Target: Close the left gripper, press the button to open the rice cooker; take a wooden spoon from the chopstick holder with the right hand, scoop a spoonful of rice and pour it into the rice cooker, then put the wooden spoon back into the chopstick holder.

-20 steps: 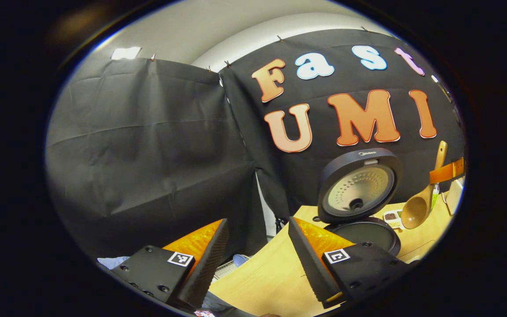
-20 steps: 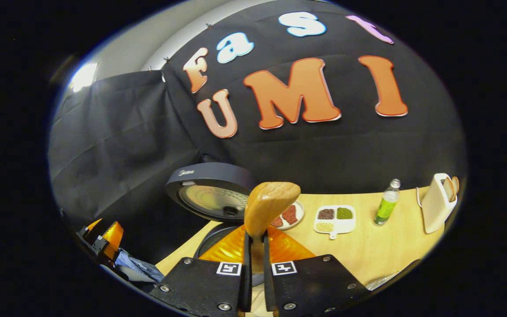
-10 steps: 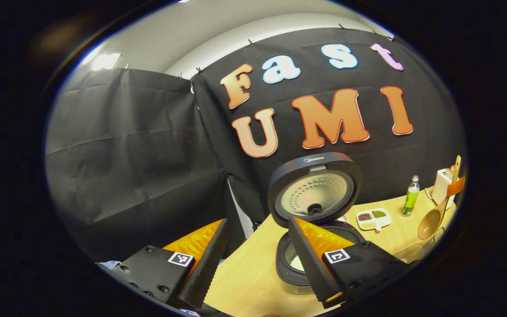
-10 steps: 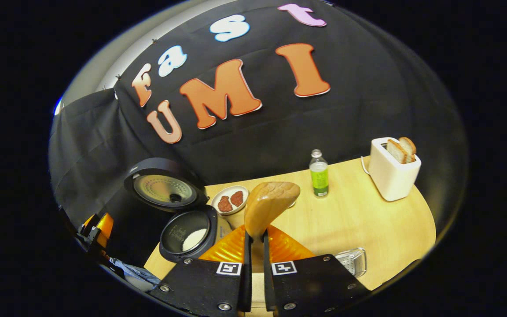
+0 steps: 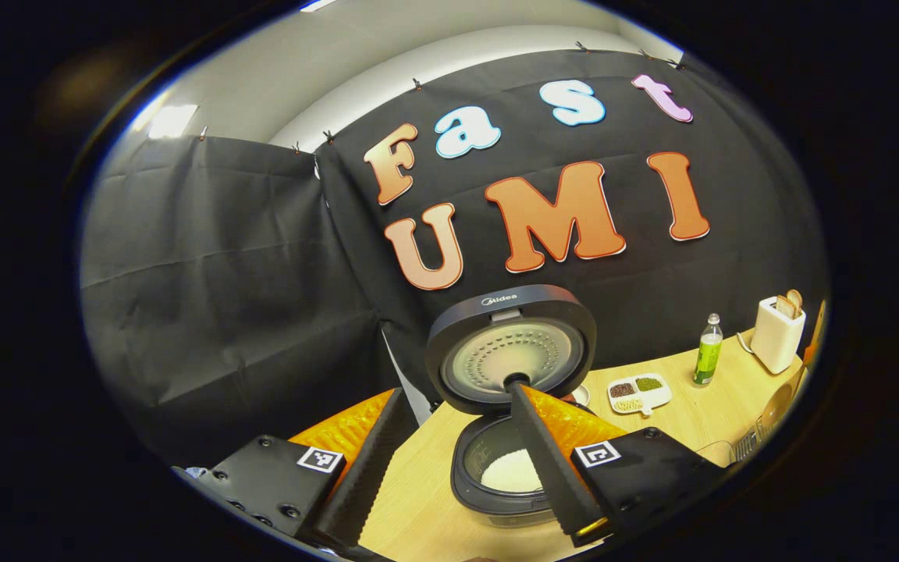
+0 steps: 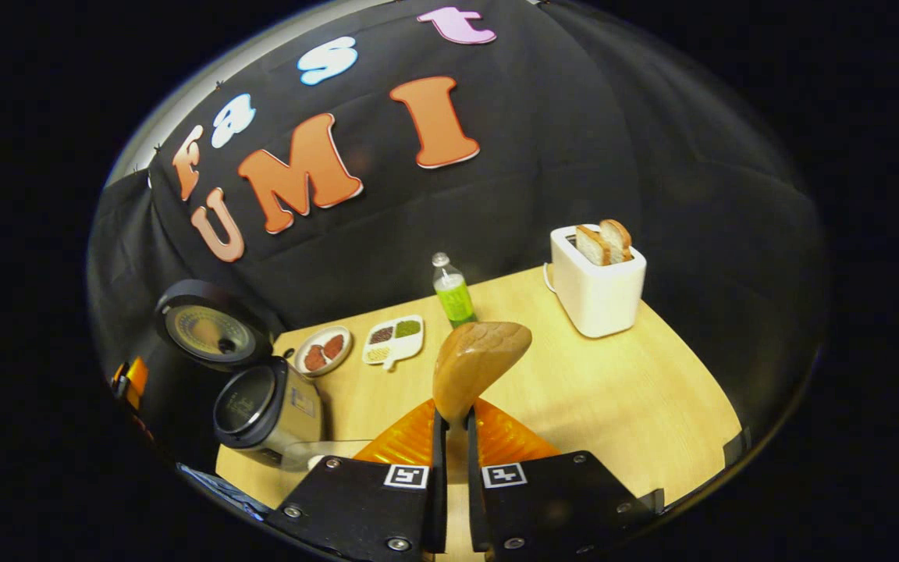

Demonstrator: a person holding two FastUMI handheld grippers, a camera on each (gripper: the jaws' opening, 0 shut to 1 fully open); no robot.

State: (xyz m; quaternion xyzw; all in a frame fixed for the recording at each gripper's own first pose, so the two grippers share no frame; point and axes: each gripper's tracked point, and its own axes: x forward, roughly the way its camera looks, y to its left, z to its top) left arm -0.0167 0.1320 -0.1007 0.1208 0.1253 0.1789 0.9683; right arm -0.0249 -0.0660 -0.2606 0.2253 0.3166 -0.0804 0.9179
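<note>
The rice cooker (image 5: 496, 499) stands open on the wooden table, its round lid (image 5: 512, 351) tipped up and white rice (image 5: 508, 471) in the pot. My left gripper (image 5: 457, 390) is open, its fingers framing the cooker from the near side and apart from it. My right gripper (image 6: 449, 414) is shut on the handle of the wooden spoon (image 6: 481, 359), whose bowl sticks up ahead of the fingers, over the middle of the table. From that gripper the open cooker (image 6: 262, 406) sits far left, with the left gripper (image 6: 129, 375) beyond it. I cannot tell whether the spoon holds anything.
At the back of the table (image 6: 613, 390) stand a white toaster (image 6: 596, 285) with bread, a green bottle (image 6: 455, 293), a divided dish (image 6: 393, 339) and a plate (image 6: 323, 350) with red pieces. A metal mesh holder (image 5: 750, 445) shows at the table's right edge.
My right gripper has swung right with the spoon, away from the cooker, which slid to its far left. My left gripper turned toward the cooker, bringing the rice in the pot into sight.
</note>
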